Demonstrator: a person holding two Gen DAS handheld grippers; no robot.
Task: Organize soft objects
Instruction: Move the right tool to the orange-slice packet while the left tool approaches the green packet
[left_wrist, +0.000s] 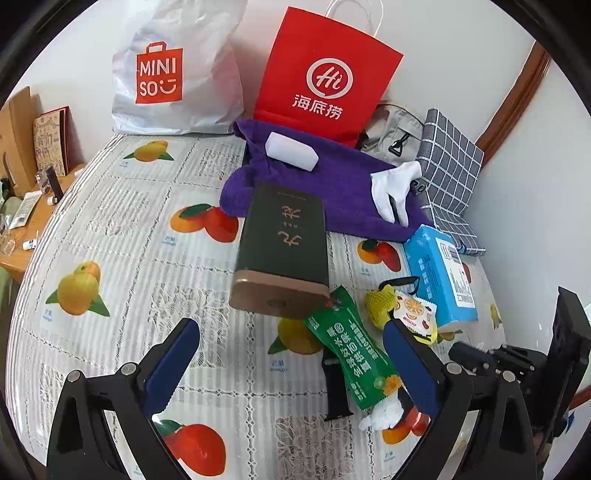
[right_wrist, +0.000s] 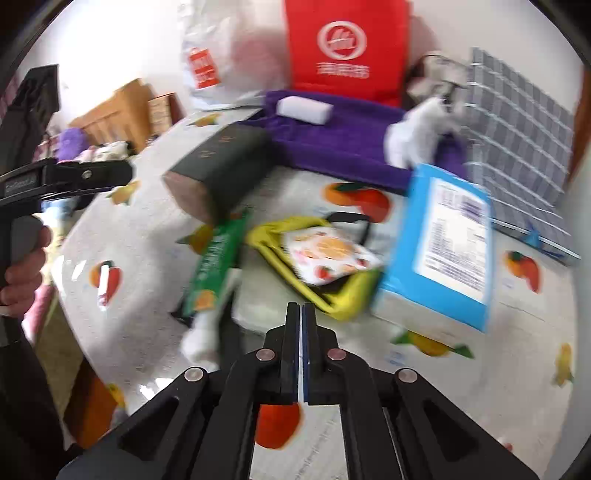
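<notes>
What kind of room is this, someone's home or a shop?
Most likely a home: a table with a fruit-print cover stands against a white wall, strewn with a purple towel, a MINISO shopping bag and a blue tissue pack.

I see white walls (left_wrist: 461, 55), brown door trim (left_wrist: 517, 96) at 2 o'clock, wooden desk (left_wrist: 22, 236) at 9, fruit-print tablecloth (left_wrist: 122, 229)

Right gripper (right_wrist: 301, 314) pads pressed together, empty, above fruit-print tablecloth (right_wrist: 517, 332). Ahead: yellow mesh pouch (right_wrist: 332, 299) under white fruit-print sachet (right_wrist: 328, 258); blue tissue pack (right_wrist: 443, 243) beside; green snack packet (right_wrist: 214, 266) left. View blurred.
</notes>
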